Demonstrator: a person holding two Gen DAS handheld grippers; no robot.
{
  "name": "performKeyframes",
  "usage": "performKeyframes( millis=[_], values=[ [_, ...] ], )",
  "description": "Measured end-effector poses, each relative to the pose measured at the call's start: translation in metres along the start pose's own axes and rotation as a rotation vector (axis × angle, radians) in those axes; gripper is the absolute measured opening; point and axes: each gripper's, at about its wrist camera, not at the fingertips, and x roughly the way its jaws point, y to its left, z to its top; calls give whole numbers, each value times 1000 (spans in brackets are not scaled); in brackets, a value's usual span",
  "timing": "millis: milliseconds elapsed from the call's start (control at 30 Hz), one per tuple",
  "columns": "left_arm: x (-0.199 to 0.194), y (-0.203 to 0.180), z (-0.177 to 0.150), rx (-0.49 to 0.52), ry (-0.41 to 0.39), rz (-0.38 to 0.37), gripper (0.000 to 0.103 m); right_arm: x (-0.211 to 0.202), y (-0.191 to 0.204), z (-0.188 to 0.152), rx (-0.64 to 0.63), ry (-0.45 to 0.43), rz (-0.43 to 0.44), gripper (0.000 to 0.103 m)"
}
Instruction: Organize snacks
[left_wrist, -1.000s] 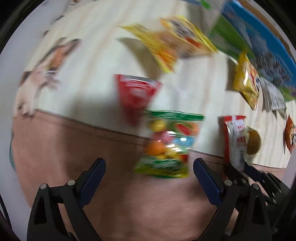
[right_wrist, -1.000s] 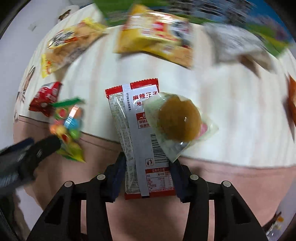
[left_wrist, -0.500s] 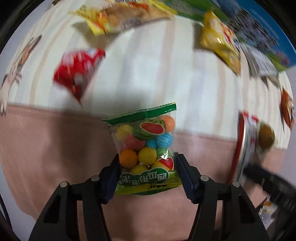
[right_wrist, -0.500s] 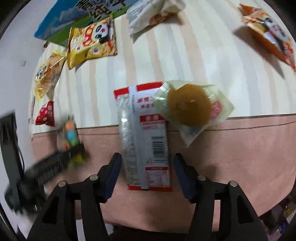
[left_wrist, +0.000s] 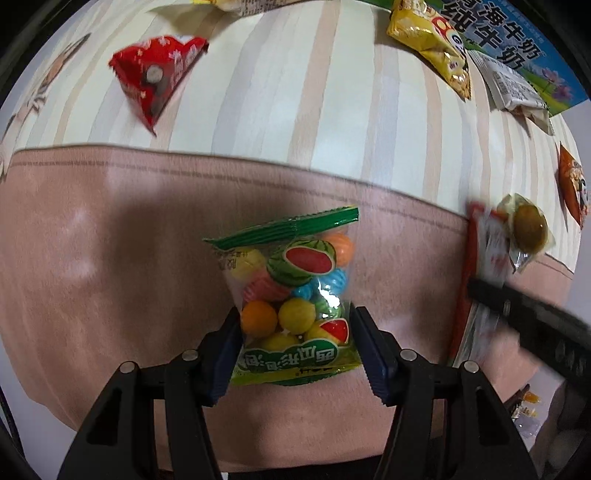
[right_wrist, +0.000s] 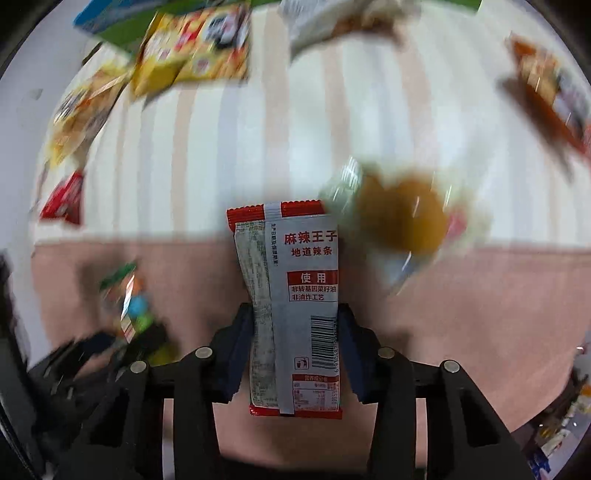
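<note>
**Ann:** Down over the pink band along the near edge of the bed (left_wrist: 110, 229), the left tongs (left_wrist: 297, 345) are clamped on the lower end of a clear candy bag (left_wrist: 295, 295) with a green top seal, both blue pads pressed against its sides.

**Bo:** And the right tongs (right_wrist: 295, 349)?

**Ann:** Their jaws have just been closing, and they now pinch a red-and-grey spicy strip packet (right_wrist: 291, 306) by its lower half. The packet stands lengthwise between the pads, its top end reaching to where the pink band meets the striped cream sheet (right_wrist: 258, 140).

**Bo:** What's that blur beside it?

**Ann:** A clear wrapper with a brown round snack (right_wrist: 402, 218) inside, just to the right of the packet's top. I cannot tell whether the two touch.

**Bo:** Anything else on the bed?

**Ann:** On the stripes, a red triangular bag (left_wrist: 155, 74) lies toward the far left, a yellow bag (left_wrist: 432, 40) near the far edge, and an orange bag (left_wrist: 570, 184) at the right edge. Beyond the yellow one sits a blue-and-green milk carton (left_wrist: 517, 48).
</note>
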Motion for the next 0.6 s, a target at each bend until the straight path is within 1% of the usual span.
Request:
performKeyframes(
  millis=[33,67,133,167,200,267,300,367,400,467,500,600],
  values=[
    [2,-1,-2,3,7,-3,57,2,-4,-7,-3,38,45,47],
    [8,-3,-7,6,14,0,57,3,-8,-11,2,55,67,49],
    [14,-3,-8,0,20,5,57,5,-15,-16,21,60,95,53],
    [16,-5,-8,-1,24,8,57,6,-19,-16,30,55,105,56],
    [19,-5,-9,-2,29,12,57,7,-21,-16,39,53,106,57],
    [20,-6,-9,-5,23,9,57,14,-21,-19,36,47,78,57],
    [21,-10,-4,-5,22,8,57,13,-23,-21,28,42,62,57],
    [21,-14,-2,-8,16,2,56,16,-11,-22,11,26,14,51],
    [19,-14,-4,-6,15,4,51,13,-13,-25,7,22,5,49],
    [13,-13,-4,-5,18,-13,50,5,-17,-29,11,13,16,45],
    [9,-13,-6,-5,15,-25,50,2,-9,-29,13,7,31,44],
    [-8,-13,-7,7,-3,-43,48,-23,-18,-28,17,-25,76,44]
  ],
)
